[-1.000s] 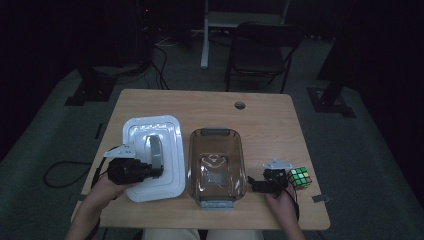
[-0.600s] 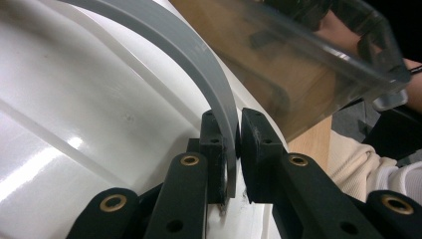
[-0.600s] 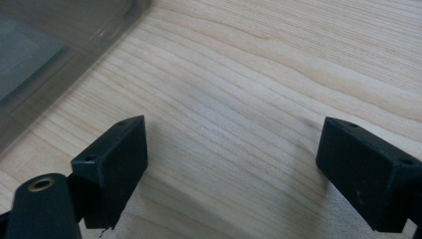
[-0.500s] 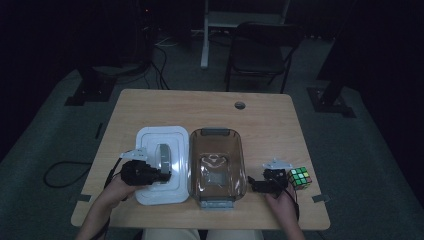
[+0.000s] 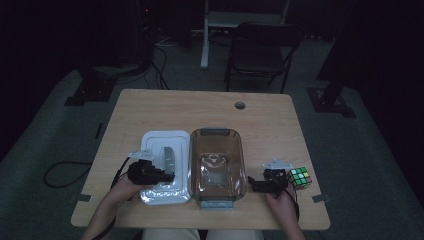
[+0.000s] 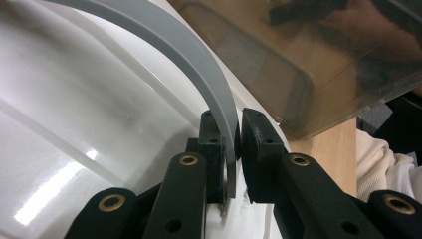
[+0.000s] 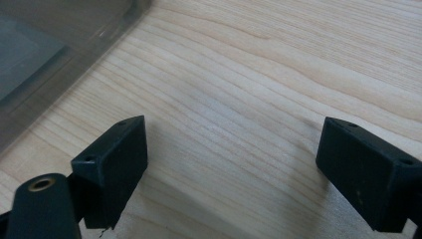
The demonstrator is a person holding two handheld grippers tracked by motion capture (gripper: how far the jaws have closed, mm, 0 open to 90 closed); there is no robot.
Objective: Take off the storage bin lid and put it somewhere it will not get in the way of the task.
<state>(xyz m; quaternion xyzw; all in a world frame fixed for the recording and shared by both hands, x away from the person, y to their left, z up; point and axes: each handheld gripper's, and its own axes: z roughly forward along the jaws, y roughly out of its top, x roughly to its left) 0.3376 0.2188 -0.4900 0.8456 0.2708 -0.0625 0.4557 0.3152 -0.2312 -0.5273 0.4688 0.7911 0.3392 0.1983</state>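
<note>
Grey handle strip (image 6: 209, 89) of the white lid (image 5: 165, 175) sits pinched between the left gripper (image 6: 231, 149) jaws, low left of the high view. The right gripper (image 7: 231, 169), jaws wide and empty, hovers over bare wooden table (image 7: 278, 64) between the clear container (image 5: 217, 165) and the Rubik's cube (image 5: 299, 177).

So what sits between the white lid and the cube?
In the high view, the clear tub and then the right gripper lie between the lid and the cube, with bare wood around the gripper.
</note>
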